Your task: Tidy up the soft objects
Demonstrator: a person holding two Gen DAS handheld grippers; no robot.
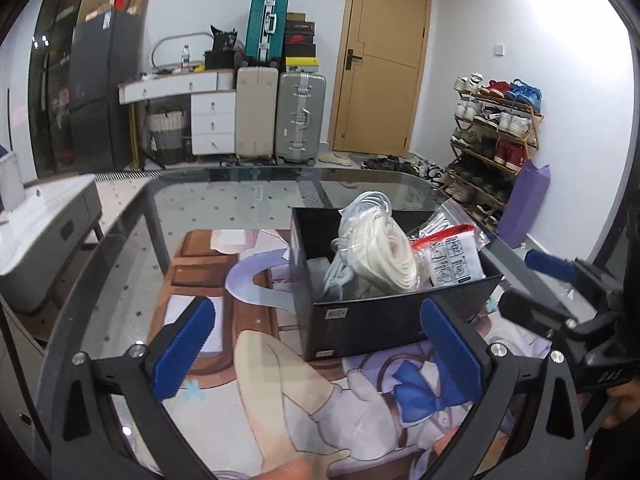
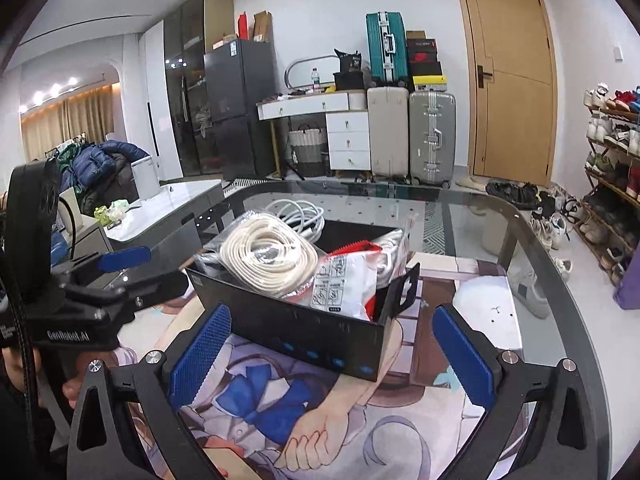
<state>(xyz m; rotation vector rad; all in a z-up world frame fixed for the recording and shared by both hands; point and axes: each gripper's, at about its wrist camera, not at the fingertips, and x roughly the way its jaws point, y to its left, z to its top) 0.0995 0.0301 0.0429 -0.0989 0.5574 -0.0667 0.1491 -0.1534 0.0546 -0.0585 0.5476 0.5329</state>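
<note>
My left tongs stand wide apart with nothing between the blue pads, hovering over the printed mat. My right tongs are spread the same way, bare, also above the mat. In the left view the right tongs show at 3 o'clock, just beside the box; in the right view the left tongs show at 9 o'clock, near the box's left end.

The black box sits on the mat just past both pairs of tongs, at 12 o'clock from the left pair and at 12 o'clock from the right pair. It is packed above its rim. A bagged coil of cream rope leans up in the middle of it; from the right it lies at the box's 10 o'clock. A white pouch with a red top stands touching the rope at its 3 o'clock. A coil of white cable rests at the box's far edge.

The mat lies on a glass surface. Beyond it, at 12 o'clock, stand suitcases and a door; a shoe rack is at 2 o'clock.
</note>
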